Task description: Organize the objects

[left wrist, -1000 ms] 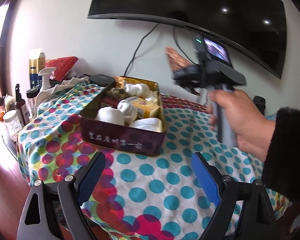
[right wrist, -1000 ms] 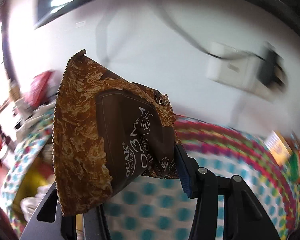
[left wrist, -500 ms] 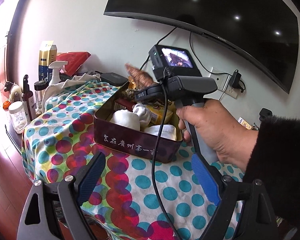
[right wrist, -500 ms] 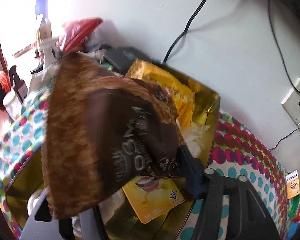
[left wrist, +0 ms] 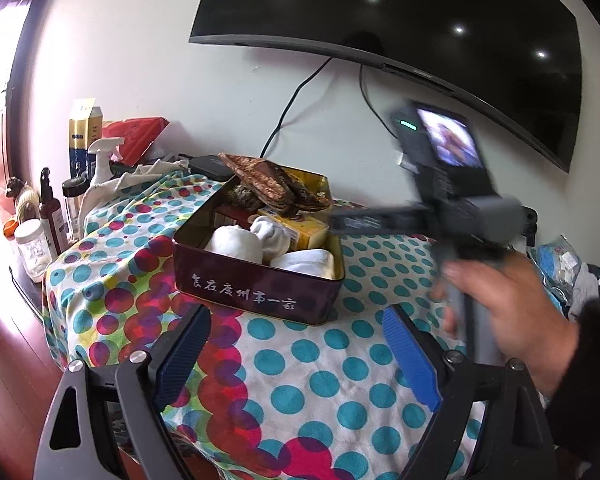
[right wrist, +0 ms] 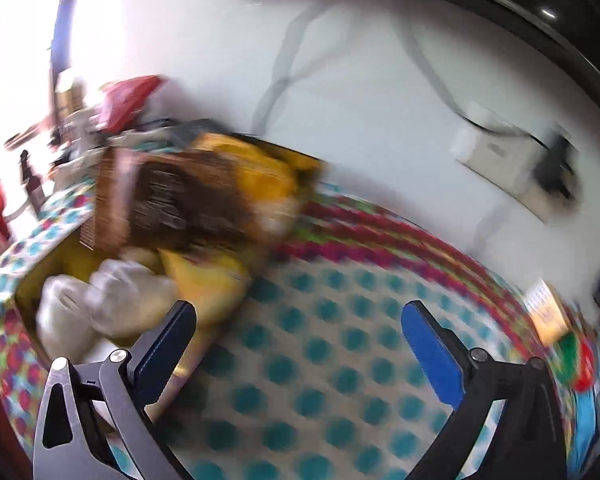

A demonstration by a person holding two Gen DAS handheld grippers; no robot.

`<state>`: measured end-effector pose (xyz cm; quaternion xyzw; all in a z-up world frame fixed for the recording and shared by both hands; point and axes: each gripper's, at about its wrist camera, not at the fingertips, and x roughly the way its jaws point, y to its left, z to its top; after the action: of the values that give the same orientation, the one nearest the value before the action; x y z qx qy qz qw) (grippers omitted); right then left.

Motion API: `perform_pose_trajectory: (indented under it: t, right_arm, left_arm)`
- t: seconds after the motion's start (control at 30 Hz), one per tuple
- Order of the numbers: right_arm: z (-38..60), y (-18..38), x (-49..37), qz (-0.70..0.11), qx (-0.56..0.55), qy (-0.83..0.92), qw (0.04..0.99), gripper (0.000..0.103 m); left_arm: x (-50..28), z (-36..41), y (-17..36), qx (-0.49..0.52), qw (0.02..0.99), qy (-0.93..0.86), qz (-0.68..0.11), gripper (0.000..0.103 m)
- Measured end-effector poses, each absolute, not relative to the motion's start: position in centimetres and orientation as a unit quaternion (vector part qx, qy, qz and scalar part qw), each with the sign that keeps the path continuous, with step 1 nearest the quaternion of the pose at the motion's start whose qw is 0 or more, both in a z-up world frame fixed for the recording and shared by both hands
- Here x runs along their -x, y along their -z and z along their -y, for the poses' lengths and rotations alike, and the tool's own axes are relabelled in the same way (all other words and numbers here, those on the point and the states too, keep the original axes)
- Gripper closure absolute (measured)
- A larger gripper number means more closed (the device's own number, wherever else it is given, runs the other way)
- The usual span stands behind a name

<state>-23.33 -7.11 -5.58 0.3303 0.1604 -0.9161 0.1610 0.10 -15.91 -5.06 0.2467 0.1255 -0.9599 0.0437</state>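
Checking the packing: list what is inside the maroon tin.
Inside the maroon tin: white rolled socks, a yellow box, and a brown snack packet lying on top at the back. Whatever lies beneath these, and the tin's floor, is covered.

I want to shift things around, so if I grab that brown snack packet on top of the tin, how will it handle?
The brown snack packet looks like thin crinkly film, so probably light and floppy. It rests loosely atop the tin's contents, so a nudge may slide it off.
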Motion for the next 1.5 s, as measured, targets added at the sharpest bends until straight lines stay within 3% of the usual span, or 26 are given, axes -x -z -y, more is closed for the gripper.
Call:
perform_pose_trajectory:
  t: [0.2, 0.6, 0.97, 1.07, 1.23, 1.5]
  right_arm:
    - [-5.2, 8.9, 22.1, -0.096, -0.385, 0.917, 0.042, 0.001]
    - [-20.0, 11.9, 19.0, 0.133, -0.416, 0.899, -0.038, 0.000]
    - [-15.9, 10.6, 18.1, 0.080, -0.392, 0.916, -0.025, 0.000]
    - [-12.0, 8.9, 16.6, 0.077, -0.380, 0.922, 0.012, 0.000]
    - [-3.4, 3.0, 12.4, -0.015, -0.307, 0.949, 0.063, 0.000]
    - [0.8, -1.7, 9.7, -0.001, -0.308, 0.948, 0.077, 0.000]
  left_arm:
    - [-0.2, 14.4, 5.3, -0.249, 0.030, 0.962, -0.109, 0.013]
    - [-0.4, 11.5, 7.1, -0.255, 0.033, 0.965, -0.056, 0.013]
    - [1.6, 12.4, 5.7, -0.276, 0.074, 0.957, -0.060, 0.013]
    - [3.4, 14.3, 3.4, -0.276, 0.109, 0.953, -0.067, 0.013]
    - [3.1, 16.1, 0.5, -0.259, 0.159, 0.952, -0.048, 0.013]
    - [-1.6, 17.0, -3.2, -0.231, 0.180, 0.954, -0.063, 0.013]
